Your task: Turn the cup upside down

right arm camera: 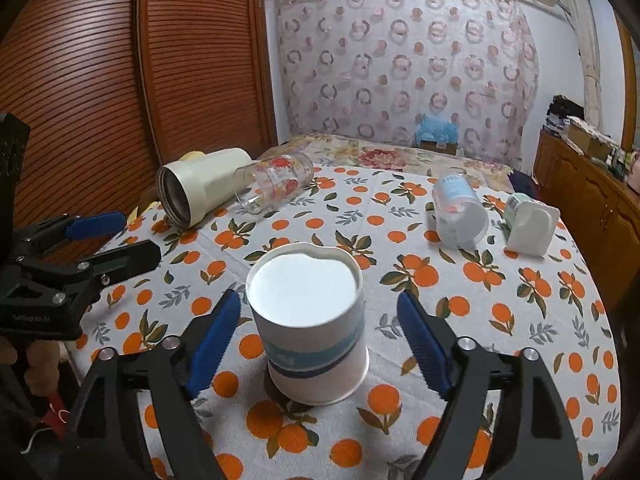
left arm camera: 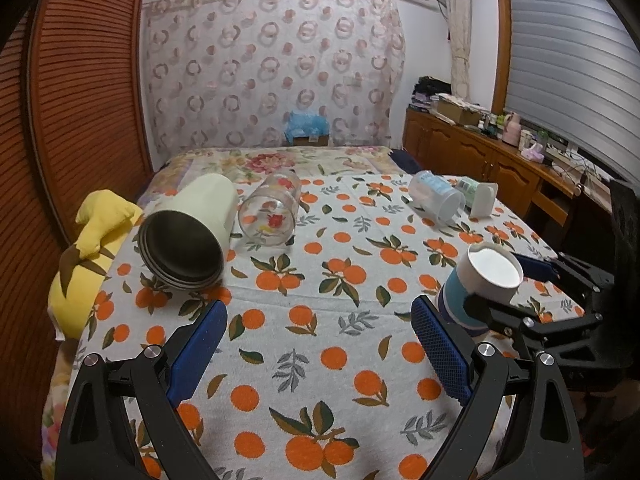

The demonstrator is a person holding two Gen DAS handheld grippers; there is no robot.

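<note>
Paper cup (right arm camera: pixel 312 322) sits upside down on the tablecloth (right arm camera: pixel 500 300), right claw (right arm camera: pixel 320 344) released around it, left claw (left arm camera: pixel 318 344) released too.

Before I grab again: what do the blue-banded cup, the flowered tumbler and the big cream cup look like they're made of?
Blue-banded cup: probably paper, matte white with a rolled rim and slightly dented base edge. Flowered tumbler: clear and glossy, tablecloth visible through it; glass or hard plastic, cannot tell which. Cream cup: matte cream outside, dark grey inside that looks metallic, possibly steel-lined.
</note>
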